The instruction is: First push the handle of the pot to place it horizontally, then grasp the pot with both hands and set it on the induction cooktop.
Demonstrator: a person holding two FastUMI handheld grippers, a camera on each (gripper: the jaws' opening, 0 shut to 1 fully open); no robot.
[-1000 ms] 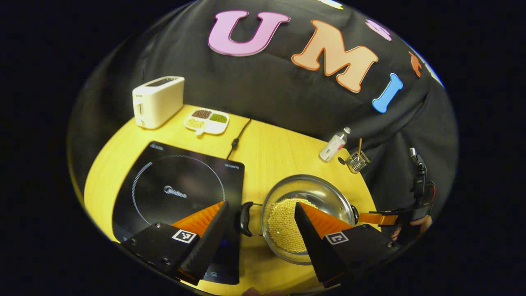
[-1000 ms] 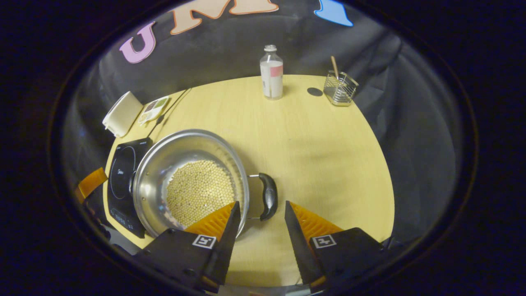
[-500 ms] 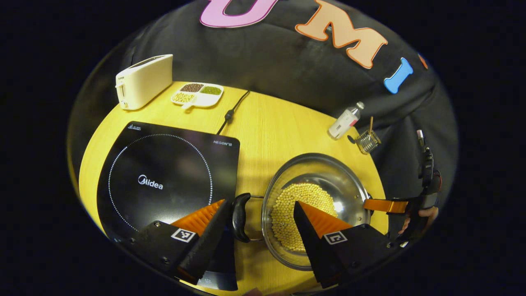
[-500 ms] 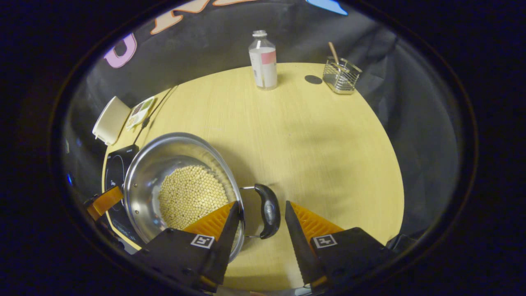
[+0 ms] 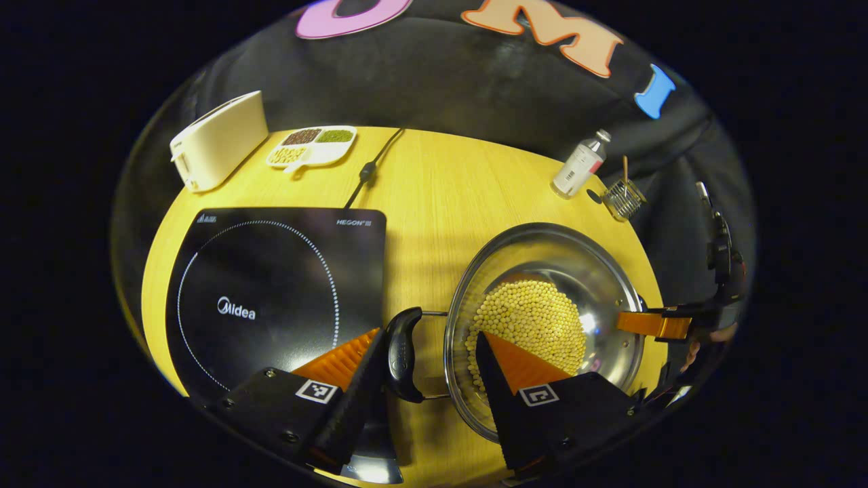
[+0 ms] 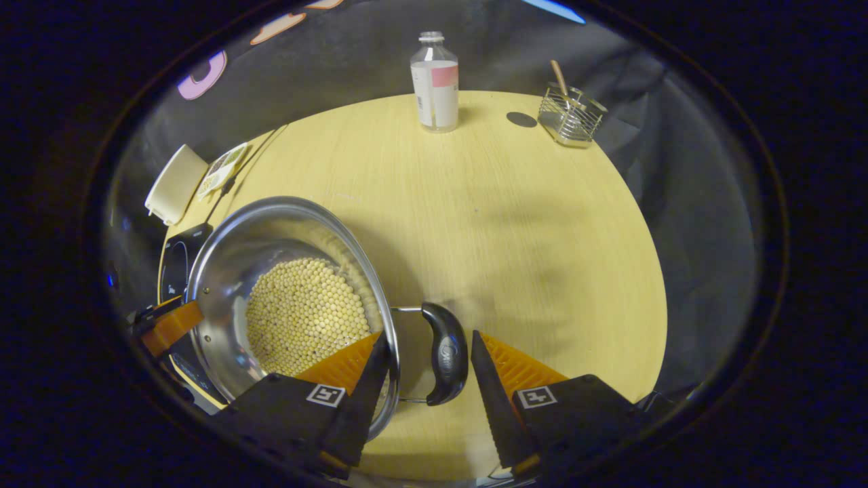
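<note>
A steel pot (image 5: 597, 285) with yellow beans stands on the wooden table, just right of the black induction cooktop (image 5: 271, 285). My left gripper (image 5: 428, 362) is open around the pot's black left handle (image 5: 403, 352); one finger is over the cooktop's edge and the other over the beans. In the right gripper view, my right gripper (image 6: 428, 371) is open around the pot's other black handle (image 6: 444, 352), with its left finger inside the rim of the pot (image 6: 271, 230). Each gripper also appears across the pot in the other's view.
A cream toaster (image 5: 217, 139) and a divided dish of beans (image 5: 312, 144) stand at the table's far left, by the cooktop's cable (image 5: 369, 169). A small bottle (image 6: 435, 85) and a wire holder (image 6: 569, 112) stand at the far edge. Bare table (image 6: 515, 237) lies right of the pot.
Both grippers have moved in toward the pot, so each handle now lies deeper between the fingers. The finger gaps look about the same. The pot has stayed beside the cooktop.
</note>
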